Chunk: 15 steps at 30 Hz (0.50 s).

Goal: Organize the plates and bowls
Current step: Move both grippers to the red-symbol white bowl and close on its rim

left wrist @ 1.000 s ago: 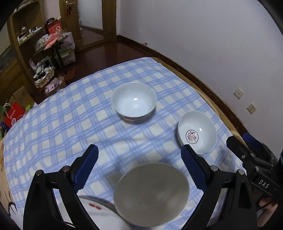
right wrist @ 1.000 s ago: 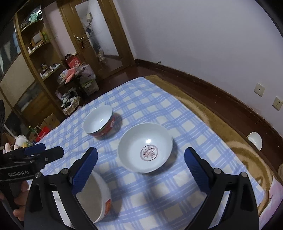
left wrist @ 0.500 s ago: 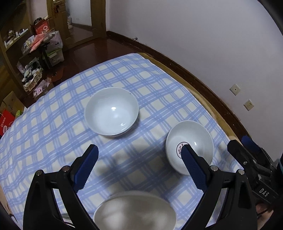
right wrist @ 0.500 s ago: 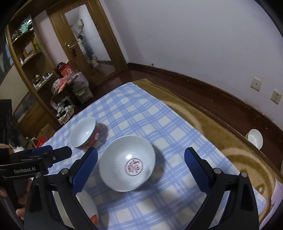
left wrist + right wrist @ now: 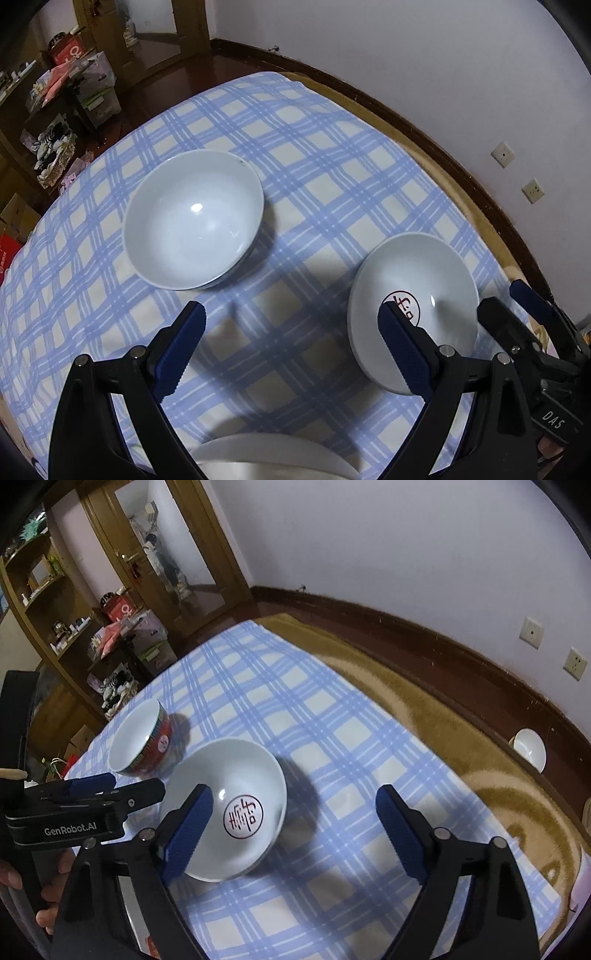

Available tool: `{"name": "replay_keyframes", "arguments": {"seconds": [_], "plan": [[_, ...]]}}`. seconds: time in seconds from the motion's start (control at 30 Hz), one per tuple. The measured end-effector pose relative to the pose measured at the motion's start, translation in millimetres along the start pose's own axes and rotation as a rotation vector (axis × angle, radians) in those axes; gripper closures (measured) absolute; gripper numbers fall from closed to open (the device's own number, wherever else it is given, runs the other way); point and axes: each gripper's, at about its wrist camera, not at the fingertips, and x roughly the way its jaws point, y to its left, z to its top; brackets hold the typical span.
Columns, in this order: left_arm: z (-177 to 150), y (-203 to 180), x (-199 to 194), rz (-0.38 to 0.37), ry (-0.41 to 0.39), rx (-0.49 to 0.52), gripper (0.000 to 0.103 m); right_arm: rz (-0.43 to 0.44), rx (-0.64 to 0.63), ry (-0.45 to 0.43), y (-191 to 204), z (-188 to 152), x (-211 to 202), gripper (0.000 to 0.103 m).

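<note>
Left wrist view: the left gripper [image 5: 291, 345] hangs released over the blue-and-white checked tablecloth [image 5: 314, 147], nothing between its blue pads. Left of centre sits a plain white ceramic bowl with a red patterned outside [image 5: 194, 223]. At lower right sits a shallow white bowl with a red character stamped in its well [image 5: 424, 291], partly behind the right-hand pad. The pale rim of another white dish [image 5: 273, 452] cuts the bottom edge. The right gripper [image 5: 532, 306] enters at the far right edge. Every dish lies apart and none is stacked, so I judge the organizing barely begun, with no grasp made.

Compared with a second ago, both bowls fill more of this frame and sit lower in it. The grey round plate then between the fingers has slid almost out at the bottom.

Right wrist view: the right gripper [image 5: 293, 829] is released and holds nothing, though its jaws have just been closing a little. The stamped bowl [image 5: 236, 805] lies at centre left, partly behind the left-hand pad, with the red-sided bowl [image 5: 142, 738] just beyond it. The left gripper [image 5: 107, 786] crosses the left edge.

Against the earlier frame, the stamped bowl has shifted left and appears larger.
</note>
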Motion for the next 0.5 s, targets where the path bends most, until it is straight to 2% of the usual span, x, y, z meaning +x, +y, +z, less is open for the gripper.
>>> {"name": "replay_keyframes", "arguments": {"seconds": [0.1,0.2,0.27,0.33,0.37,0.5], "plan": [[1,-5,5,0.006,0.014,0.017,0.013,0.007,0.006,0.037,-1,-3,8,0.024],[2,-8,13,0.012,0.051,0.026,0.027,0.019,0.016,0.069,-2,-5,14,0.037],[2,-10,16,0.018,0.068,0.027,0.043,0.031,0.024,0.087,-3,-7,16,0.046],[1,-11,19,0.004,0.077,0.026,0.054,0.039,0.024,0.099,-2,-8,18,0.06],[1,-11,20,-0.01,0.077,0.02,0.062,0.042,0.025,0.105,-2,-8,19,0.064],[0,-9,22,-0.087,0.073,-0.034,0.082,0.098,0.03,0.113,1,-9,20,0.079]]}}
